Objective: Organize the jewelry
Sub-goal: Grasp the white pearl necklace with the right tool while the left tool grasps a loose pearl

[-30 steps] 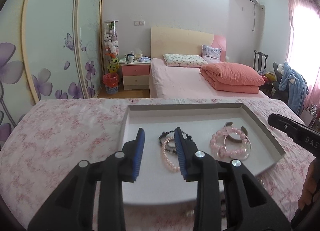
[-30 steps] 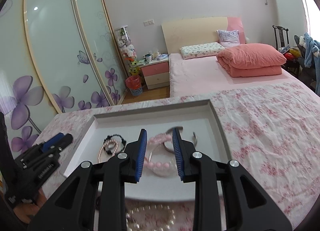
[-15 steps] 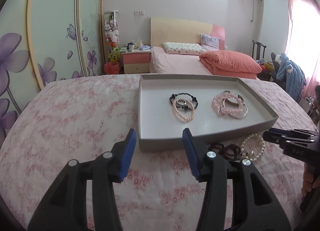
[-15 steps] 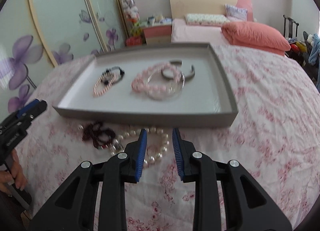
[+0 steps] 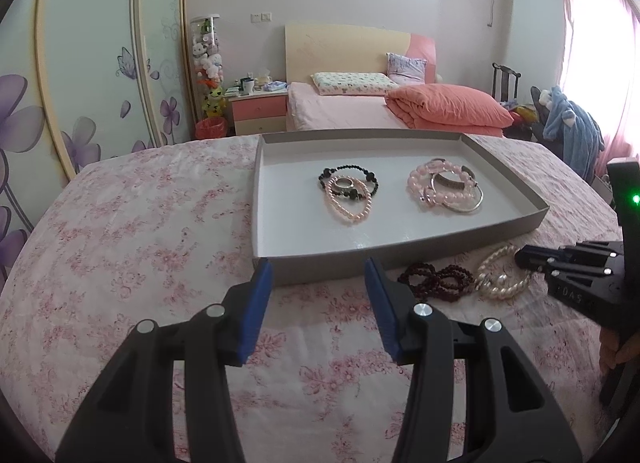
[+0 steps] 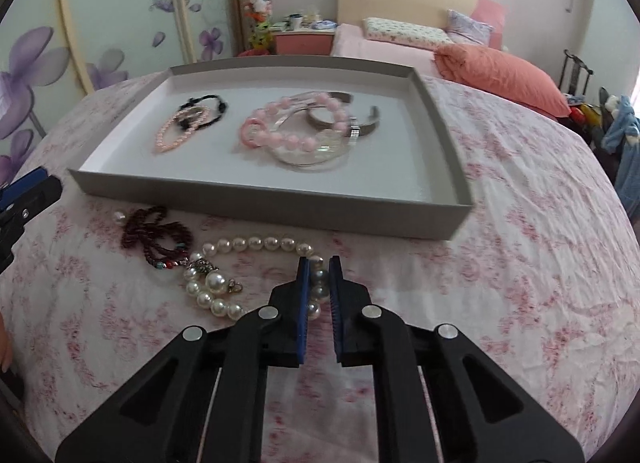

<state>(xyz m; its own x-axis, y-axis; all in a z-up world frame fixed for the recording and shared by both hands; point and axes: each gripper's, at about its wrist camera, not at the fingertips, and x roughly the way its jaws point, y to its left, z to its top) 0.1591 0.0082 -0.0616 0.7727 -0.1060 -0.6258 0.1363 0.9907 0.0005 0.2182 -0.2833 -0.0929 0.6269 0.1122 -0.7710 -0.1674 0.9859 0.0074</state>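
White pearl necklace [image 6: 240,263] lies on the floral bedspread [image 6: 520,223] just in front of the grey tray [image 6: 264,199], beside a dark red beaded strand [image 6: 160,239]; neither is in the tray yet. Right gripper [image 6: 318,283] is down at the necklace's right-hand bend, jaws narrowed to a slim gap with several pearls between the blue pads; whether the pads actually bear on the beads cannot be confirmed from this angle. Left gripper [image 5: 318,275] hangs wide open and empty, short of the tray's near wall. Inside the tray sit a black-and-pink bracelet cluster [image 5: 348,191] and a pink bead bracelet with metal bangles [image 5: 446,189], with bare floor at the front. Judgement: the step in hand is securing the pearls. Recommended practice: close fully on the strand, not a single bead, lift straight up until the trailing clasp end clears the dark strand, then carry over the wall and set down in the open front area.
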